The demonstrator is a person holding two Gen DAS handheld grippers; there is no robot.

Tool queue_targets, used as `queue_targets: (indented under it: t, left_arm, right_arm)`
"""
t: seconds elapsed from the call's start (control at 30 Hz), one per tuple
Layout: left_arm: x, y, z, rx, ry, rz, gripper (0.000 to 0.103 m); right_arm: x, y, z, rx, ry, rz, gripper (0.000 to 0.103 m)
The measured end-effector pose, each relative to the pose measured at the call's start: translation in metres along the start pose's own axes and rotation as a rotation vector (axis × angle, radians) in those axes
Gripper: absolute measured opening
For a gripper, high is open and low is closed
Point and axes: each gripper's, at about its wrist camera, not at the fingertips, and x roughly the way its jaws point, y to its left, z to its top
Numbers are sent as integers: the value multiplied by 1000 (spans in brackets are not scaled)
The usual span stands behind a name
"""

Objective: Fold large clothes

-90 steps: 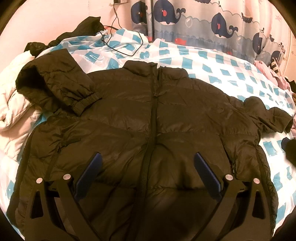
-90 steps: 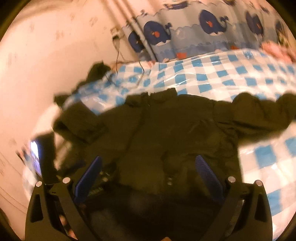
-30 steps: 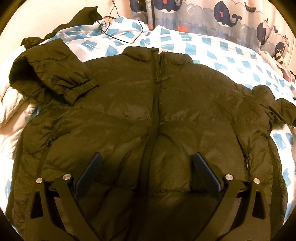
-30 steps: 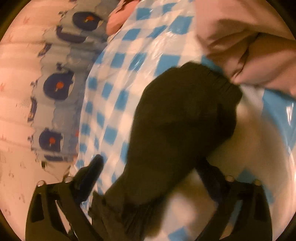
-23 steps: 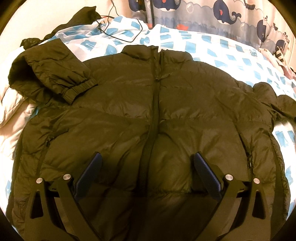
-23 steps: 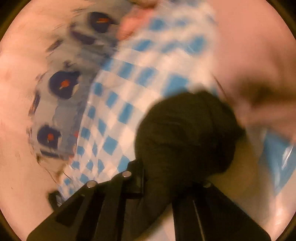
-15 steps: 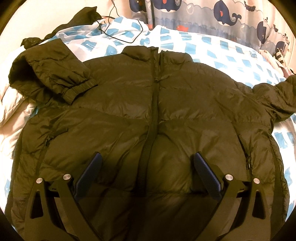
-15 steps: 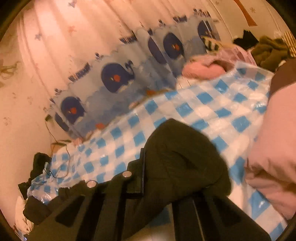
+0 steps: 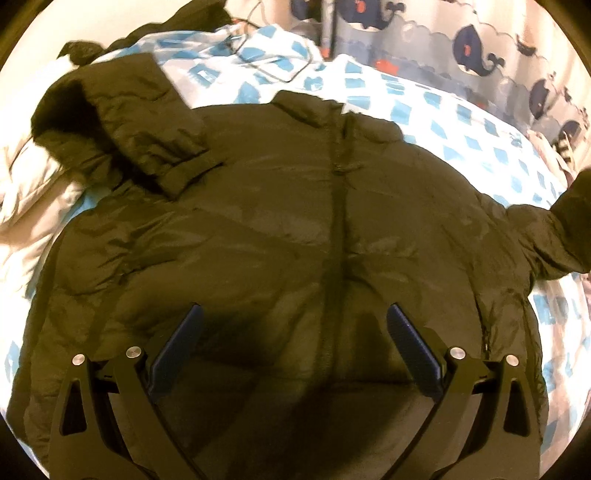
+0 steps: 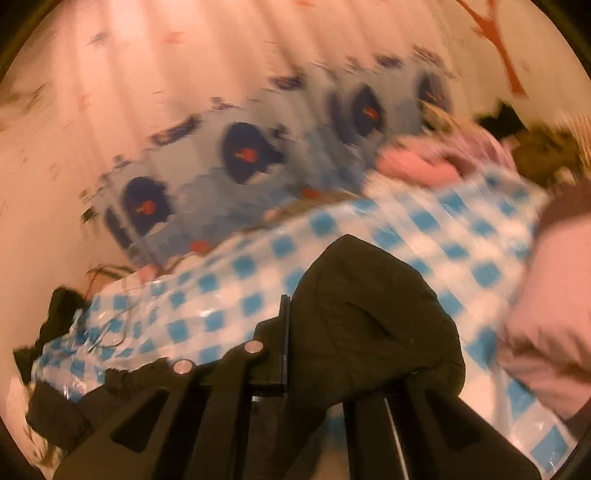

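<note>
A dark puffer jacket [image 9: 295, 236] lies front up, zipped, on a blue-and-white checked bed cover [image 9: 436, 110]. Its left sleeve [image 9: 147, 122] is folded in over the chest. Its right sleeve [image 9: 561, 229] is lifted at the right edge. My left gripper [image 9: 293, 343] is open and empty above the jacket's lower front. My right gripper [image 10: 332, 354] is shut on the end of the right sleeve [image 10: 369, 321] and holds it above the bed cover [image 10: 221, 295].
A whale-print curtain [image 9: 480, 48] hangs behind the bed. A white garment [image 9: 29, 192] lies at the left. Dark clothes [image 9: 192, 18] and a black cable [image 9: 273, 70] lie at the far left corner. Pink clothing [image 10: 550, 302] lies at the right.
My right gripper closed on the right sleeve's cuff and lifted it off the bed. The left gripper shifted slightly over the jacket and stays open.
</note>
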Motion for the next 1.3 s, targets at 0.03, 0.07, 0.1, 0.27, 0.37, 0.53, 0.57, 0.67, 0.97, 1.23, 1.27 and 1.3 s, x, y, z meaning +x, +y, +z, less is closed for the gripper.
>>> queue_targets:
  t: [0.03,0.07,0.1,0.27,0.37,0.53,0.57,0.67,0.97,1.23,1.27,1.3]
  left_arm:
    - [-2,5,1,-7,0,4,95]
    - [-4,9,2,-11,-3,7,95]
    - [-7,15,4,-17,-8,9,95]
    - [-19,47,9,-60,-25,13,95]
    - [-25,70,10,-95,-28,23,95]
    - [-37,114,11,-155,-37,36,95]
    - [-39,122,10,-163,-39,39,95]
    - [-45,146,10,-191,-47,51,95]
    - [-49,195,6,-298,-24,23,95]
    - [-43,190,5,-282,-7,7,95]
    - [-43,190,5,-275,-6,8,95]
    - [-43,189,5,-270,-5,11,95]
  right_arm:
    - [0,20,2,-27,-8,17,7]
    - [-1,47,4,-62,-15,47,7]
    - [0,67,4,-87,-18,66,7]
    - [6,189,-15,-238,-18,202,7]
    - [12,260,-42,-310,-1,281,7]
    - [39,362,-117,-419,88,376,7]
    - [44,372,-130,-428,107,385,7]
    - [67,403,-185,-453,189,399,7]
    - [137,429,-330,-488,550,346,54]
    - [102,428,-308,-452,582,518,82]
    - [92,418,-292,-409,551,550,82]
    - [81,407,-277,-376,512,564,82]
